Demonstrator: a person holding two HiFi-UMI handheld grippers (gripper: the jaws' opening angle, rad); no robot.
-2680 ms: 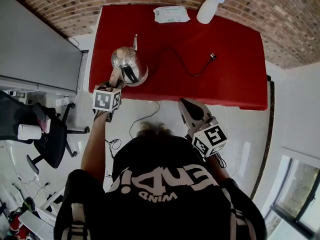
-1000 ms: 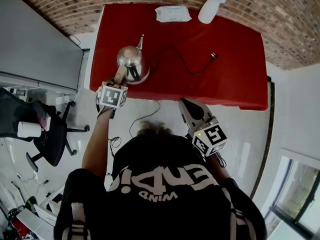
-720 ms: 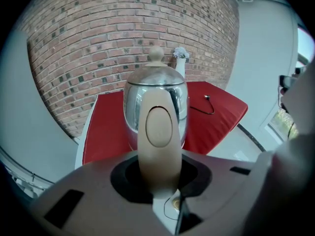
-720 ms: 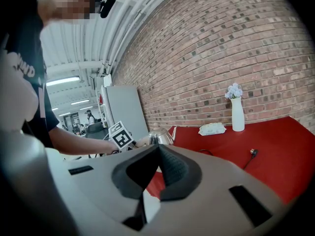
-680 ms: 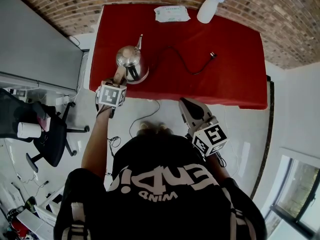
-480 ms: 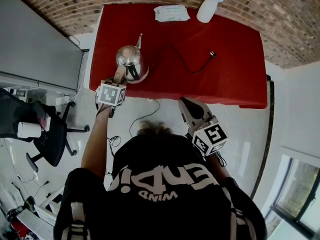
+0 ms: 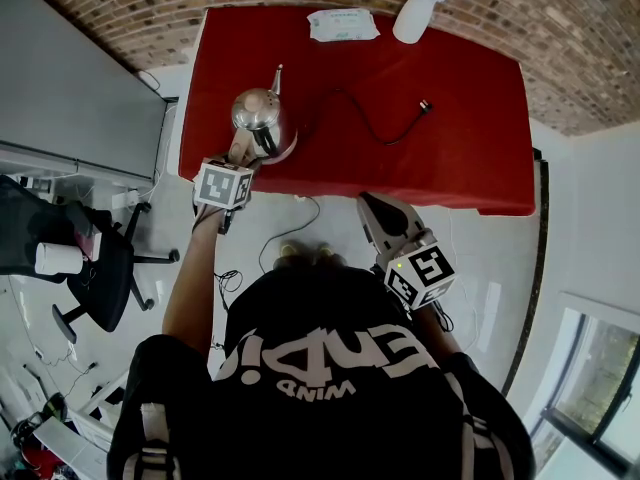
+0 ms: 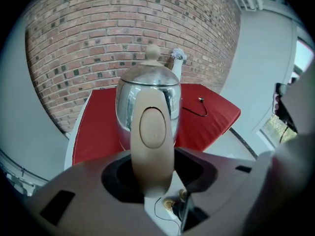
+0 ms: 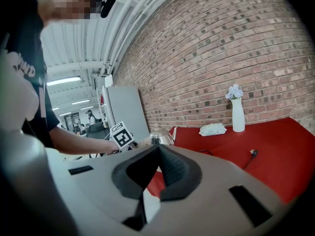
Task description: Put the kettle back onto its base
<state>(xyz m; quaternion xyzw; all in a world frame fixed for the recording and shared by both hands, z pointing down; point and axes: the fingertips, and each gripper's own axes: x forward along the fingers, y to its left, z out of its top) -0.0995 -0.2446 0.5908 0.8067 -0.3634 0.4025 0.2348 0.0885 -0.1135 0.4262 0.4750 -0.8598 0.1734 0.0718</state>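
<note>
One shiny steel kettle [image 7: 262, 118] has its beige handle [image 8: 151, 132] between the left tool's [image 7: 240, 155] parted, just-opening jaws.

kettle [image 7: 258, 116]: shiny silver
kettle handle [image 8: 151, 132]: beige
table [image 7: 450, 148]: red
wall [image 7: 560, 28]: red-brown brick, pale mortar lines
vase [image 7: 414, 16]: white
cable [image 7: 424, 106]: black
wipes pack [image 7: 343, 25]: white, greenish tint
office chair [image 7: 60, 258]: black
shirt [image 7: 330, 388]: black, white lettering
</note>
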